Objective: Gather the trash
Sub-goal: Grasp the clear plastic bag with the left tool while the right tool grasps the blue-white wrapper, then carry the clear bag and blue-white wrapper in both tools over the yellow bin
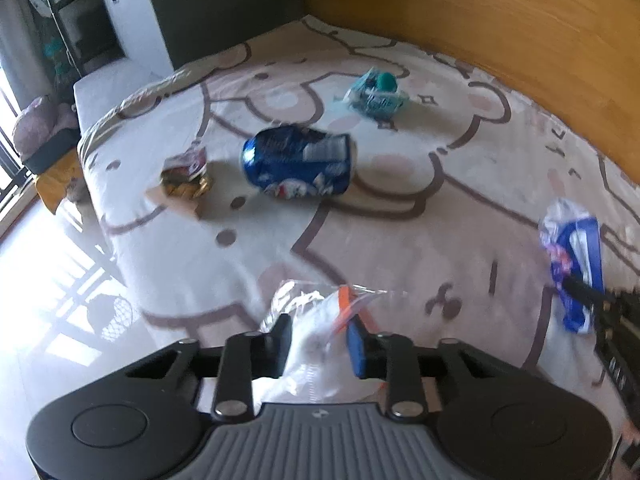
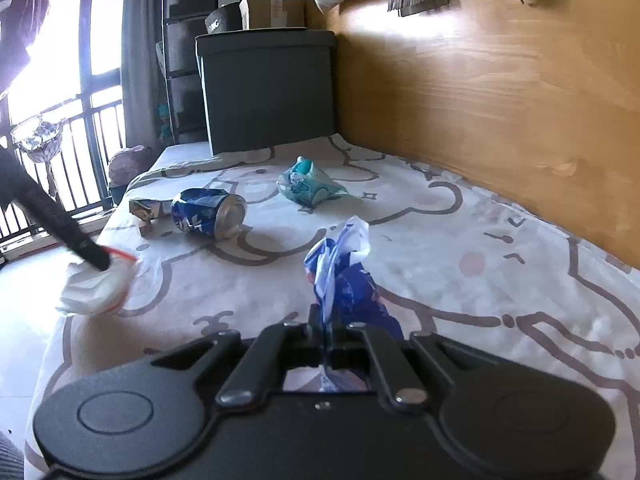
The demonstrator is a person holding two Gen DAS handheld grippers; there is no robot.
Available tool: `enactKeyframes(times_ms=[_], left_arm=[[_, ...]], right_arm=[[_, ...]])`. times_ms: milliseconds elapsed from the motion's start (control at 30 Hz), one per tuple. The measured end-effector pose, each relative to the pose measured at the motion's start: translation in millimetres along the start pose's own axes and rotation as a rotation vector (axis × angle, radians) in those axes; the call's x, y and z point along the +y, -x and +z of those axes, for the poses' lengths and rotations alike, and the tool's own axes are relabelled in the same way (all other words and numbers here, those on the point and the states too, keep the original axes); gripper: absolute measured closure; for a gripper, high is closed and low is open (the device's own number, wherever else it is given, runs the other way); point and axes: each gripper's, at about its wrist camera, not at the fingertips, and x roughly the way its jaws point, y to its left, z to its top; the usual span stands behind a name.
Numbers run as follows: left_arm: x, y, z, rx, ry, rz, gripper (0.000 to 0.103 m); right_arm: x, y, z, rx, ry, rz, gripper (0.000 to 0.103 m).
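Left wrist view: the left gripper (image 1: 320, 340) pinches a white plastic bag (image 1: 316, 344) with an orange strip at the near edge of the bed sheet (image 1: 400, 232); farther off lies a dented blue can (image 1: 298, 166) on its side.

Right wrist view: the right gripper (image 2: 328, 338) is pressed together on a crumpled blue-and-white wrapper (image 2: 340, 272), near the middle of the sheet
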Motion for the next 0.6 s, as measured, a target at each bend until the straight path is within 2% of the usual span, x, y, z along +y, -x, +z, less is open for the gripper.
enactKeyframes(times_ms=[33,133,233,367,600], left_arm=[[3.5,1.1,-4.2,0.004,-0.007,-0.001,0.079],[11.8,3.3,-18.5,0.013,-0.041,-0.001,0.080],[18.2,7.6,-30.6,-0.014,-0.081,-0.011,0.084],[25.0,17.7,-41.1,-0.087,-0.101,-0.023,0.090],[35.0,43.9,-42.8,-0.207,-0.033,-0.093,0.095]], right_arm=[[1.4,0.0,-0.3,0.001,0.005,-0.002,0.101],[3.9,-0.4,-0.4,0.003,0.014,-0.006,0.101],[5.7,0.1,-0.2,0.002,0.018,-0.010,0.101],[10.6,0.9,2.0,0.012,0.029,-0.021,0.101],[22.4,13.2,18.0,0.014,0.027,0.004,0.101]])
